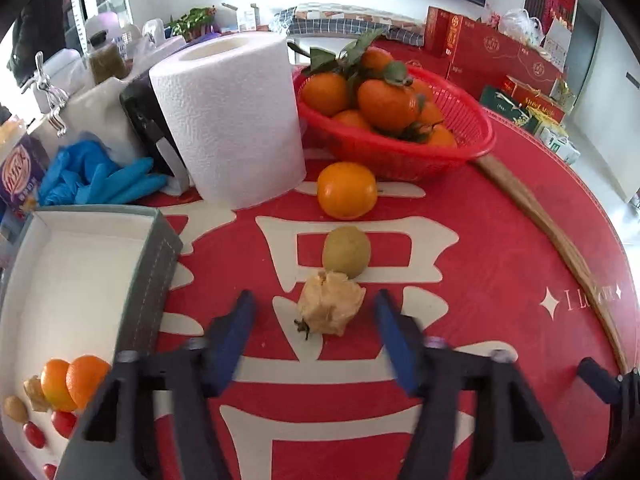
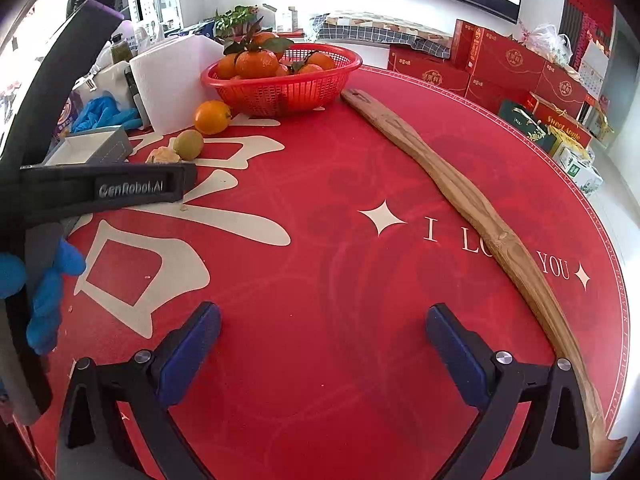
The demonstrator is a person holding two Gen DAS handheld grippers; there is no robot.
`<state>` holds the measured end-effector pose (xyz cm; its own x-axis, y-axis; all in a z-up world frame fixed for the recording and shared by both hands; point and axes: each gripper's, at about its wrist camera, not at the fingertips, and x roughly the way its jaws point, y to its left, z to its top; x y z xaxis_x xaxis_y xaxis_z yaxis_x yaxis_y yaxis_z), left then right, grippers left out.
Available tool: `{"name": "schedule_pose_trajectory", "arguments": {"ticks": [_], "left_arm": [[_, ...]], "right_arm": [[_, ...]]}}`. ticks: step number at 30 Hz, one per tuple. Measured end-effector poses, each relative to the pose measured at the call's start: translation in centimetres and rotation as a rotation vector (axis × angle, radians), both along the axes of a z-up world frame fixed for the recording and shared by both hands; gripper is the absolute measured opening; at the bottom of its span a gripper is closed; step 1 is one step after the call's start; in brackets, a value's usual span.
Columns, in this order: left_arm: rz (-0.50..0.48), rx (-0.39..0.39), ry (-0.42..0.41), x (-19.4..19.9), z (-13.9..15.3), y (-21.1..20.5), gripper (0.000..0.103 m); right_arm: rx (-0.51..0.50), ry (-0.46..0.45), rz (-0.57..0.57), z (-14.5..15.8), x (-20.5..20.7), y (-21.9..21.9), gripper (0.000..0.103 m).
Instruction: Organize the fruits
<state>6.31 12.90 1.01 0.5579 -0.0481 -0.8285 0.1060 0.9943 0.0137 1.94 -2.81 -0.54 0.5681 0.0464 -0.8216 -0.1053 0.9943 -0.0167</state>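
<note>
A papery-husked pale fruit (image 1: 330, 308) lies on the red tablecloth between the pads of my left gripper (image 1: 314, 300). A gap shows on both sides of it, so the jaws stand open. Just beyond lie a yellow-green round fruit (image 1: 346, 252) and a loose orange (image 1: 347, 190). At the left, a grey box (image 1: 152, 280) with a white inside holds two oranges (image 1: 76, 384), a husked fruit and small red tomatoes. My right gripper (image 2: 324, 320) stands open over bare cloth with nothing between its fingers. The right wrist view shows the husked fruit (image 2: 163, 155) far left.
A red basket (image 1: 400, 156) of leafy mandarins stands behind the loose fruit, beside a white paper roll (image 1: 232, 120). Blue gloves (image 1: 96, 176) lie behind the box. A long wooden stick (image 2: 480, 208) runs down the table's right side. Red gift boxes (image 2: 500, 60) line the far edge.
</note>
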Motion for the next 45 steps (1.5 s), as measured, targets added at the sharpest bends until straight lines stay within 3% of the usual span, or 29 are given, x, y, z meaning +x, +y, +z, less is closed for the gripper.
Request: {"name": "schedule_pose_trajectory", "arguments": {"ticks": [1, 8, 12, 22, 24, 27, 28, 29, 30, 45], "left_arm": [[-0.016, 0.000, 0.000, 0.0, 0.1, -0.1, 0.026], [0.022, -0.013, -0.032, -3.9, 0.7, 2.5, 0.025], [0.050, -0.024, -0.032, -6.6, 0.9, 4.2, 0.025], [0.096, -0.039, -0.007, -8.2, 0.0, 5.1, 0.026], [0.102, -0.036, -0.009, -8.3, -0.1, 5.3, 0.026], [0.101, -0.042, -0.008, -8.5, 0.0, 5.5, 0.026], [0.099, -0.042, -0.009, -8.5, 0.0, 5.6, 0.026], [0.099, -0.041, -0.012, -8.5, 0.0, 5.6, 0.026], [0.099, -0.040, -0.013, -8.5, 0.1, 5.6, 0.026], [0.088, -0.038, -0.025, -9.9, 0.4, 5.7, 0.026]], "right_arm": [[0.000, -0.001, -0.001, 0.0, 0.0, 0.0, 0.103], [0.006, 0.014, 0.016, 0.1, 0.5, 0.1, 0.103], [0.121, 0.044, 0.042, 0.9, 3.0, 0.6, 0.103], [0.116, 0.020, 0.130, 1.2, 10.7, 9.7, 0.101], [0.116, 0.036, 0.144, 0.7, 11.3, 10.9, 0.088], [0.053, 0.017, 0.145, 0.4, 11.7, 12.5, 0.079], [0.020, -0.007, 0.142, 0.4, 11.6, 13.0, 0.064], [0.002, -0.022, 0.141, 0.5, 11.4, 13.1, 0.039], [0.012, -0.029, 0.150, 0.6, 11.3, 13.0, 0.028], [0.133, -0.049, 0.139, 3.5, 4.0, 6.0, 0.028]]}}
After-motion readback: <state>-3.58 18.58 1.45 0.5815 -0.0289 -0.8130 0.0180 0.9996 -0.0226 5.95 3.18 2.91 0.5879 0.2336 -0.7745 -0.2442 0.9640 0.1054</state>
